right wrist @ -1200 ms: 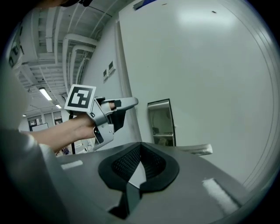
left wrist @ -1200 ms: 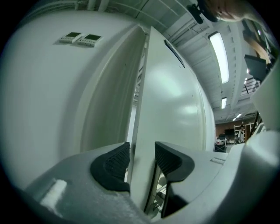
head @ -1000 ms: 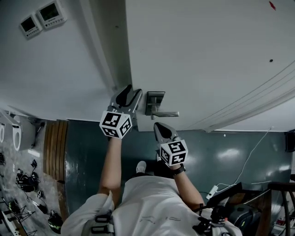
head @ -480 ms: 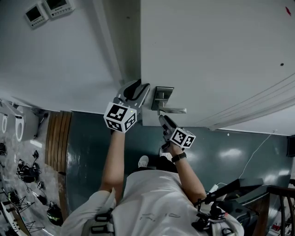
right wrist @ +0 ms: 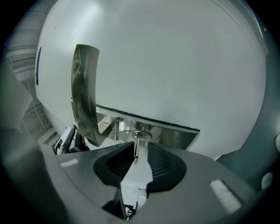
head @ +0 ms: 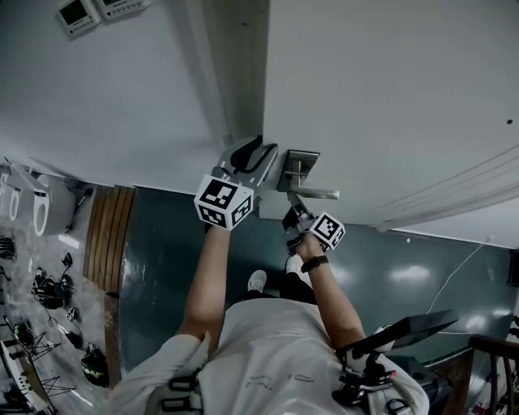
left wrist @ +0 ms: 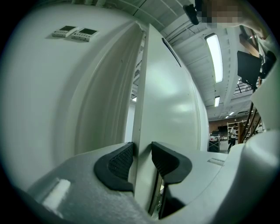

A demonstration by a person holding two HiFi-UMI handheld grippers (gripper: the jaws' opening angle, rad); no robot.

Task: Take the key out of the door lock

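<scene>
A small metal key (right wrist: 136, 149) sticks out of the steel lock plate (right wrist: 168, 134) on the white door (head: 389, 97), under the lever handle (head: 318, 193). My right gripper (right wrist: 139, 154) points straight at the lock. The key's shaft lies between its two dark pads, with a gap on each side, and the jaws are closing. In the head view the right gripper (head: 293, 217) sits just below the handle. My left gripper (left wrist: 142, 158) is shut on the door's edge (left wrist: 141, 131), one pad on each face, left of the lock plate (head: 302, 162).
Two wall control panels (head: 101, 10) hang on the white wall left of the door frame. Below lie a dark green floor, a wooden strip (head: 101, 235) and cluttered gear at far left. A black stand (head: 389, 336) stands by the person's right side.
Both grippers moved up and right toward the door. The left jaws closed onto the door edge. The right gripper rose from below the handle to the lock and now straddles the key.
</scene>
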